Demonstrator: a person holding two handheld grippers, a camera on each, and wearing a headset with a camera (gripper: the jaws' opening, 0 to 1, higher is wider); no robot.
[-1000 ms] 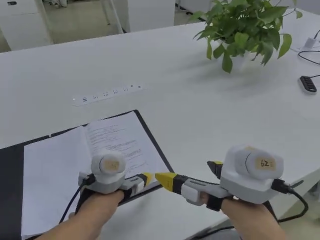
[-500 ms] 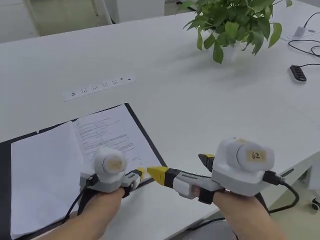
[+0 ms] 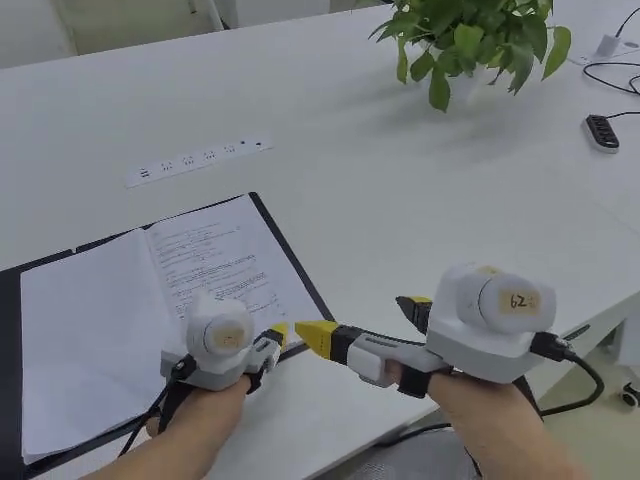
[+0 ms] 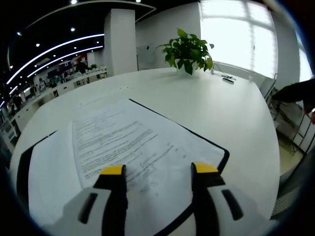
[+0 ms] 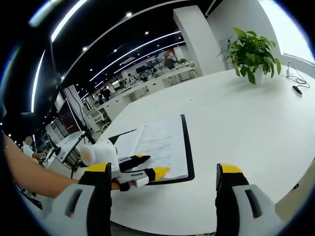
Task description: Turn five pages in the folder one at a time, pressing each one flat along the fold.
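Two grippers sit at the near edge of the table [image 3: 400,190], both with fingers spread wide and holding nothing. The folder [image 3: 292,262] lies open and flat at the left, its black cover framing a blank left sheet and a printed right page [image 3: 215,262]. The left gripper [image 3: 272,345] is low over that page's near outer corner; whether it touches the paper I cannot tell. The right gripper [image 3: 365,320] is over bare table just beside the folder's right edge, pointing toward it. The page looks like thin office paper: light, limp, quick to crease or tear, and likely to cling to the sheet beneath, so a shallow pinch at the free outer corner should lift one leaf alone. The cover looks stiff but may slide on the smooth table, so one gripper probably has to steady it. Pressing belongs along the fold [image 3: 152,262], done gently and flat.
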